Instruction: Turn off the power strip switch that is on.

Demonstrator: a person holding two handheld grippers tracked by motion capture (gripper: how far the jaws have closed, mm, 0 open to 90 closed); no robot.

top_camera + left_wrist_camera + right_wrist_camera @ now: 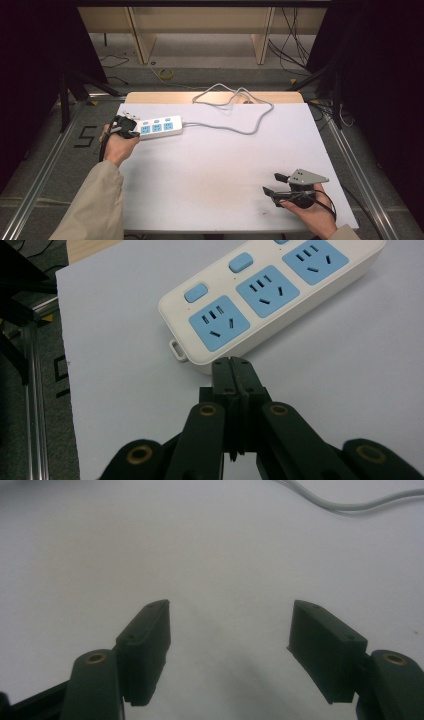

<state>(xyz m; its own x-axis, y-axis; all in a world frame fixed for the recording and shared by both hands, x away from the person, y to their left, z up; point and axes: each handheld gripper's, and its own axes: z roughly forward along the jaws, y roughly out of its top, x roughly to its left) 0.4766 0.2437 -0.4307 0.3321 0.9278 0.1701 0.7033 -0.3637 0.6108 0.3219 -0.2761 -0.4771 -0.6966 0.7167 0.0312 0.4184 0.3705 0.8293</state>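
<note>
A white power strip (159, 127) with three blue sockets lies at the table's far left; its grey cable (235, 100) loops toward the back edge. My left gripper (134, 134) sits just at the strip's near left end, jaws shut with nothing between them. In the left gripper view the closed tips (234, 365) almost touch the side of the power strip (270, 295) below the nearest socket. My right gripper (272, 183) rests at the table's near right, held open with nothing between its jaws. The right gripper view shows the right gripper (227, 615) over bare white table, the cable (350, 502) far off.
The white table top (215, 165) has wide free room between the two hands. Aluminium rails (45, 165) run along both sides of the table. Wooden shelving (200, 30) and loose cables (295, 45) lie on the floor beyond the far edge.
</note>
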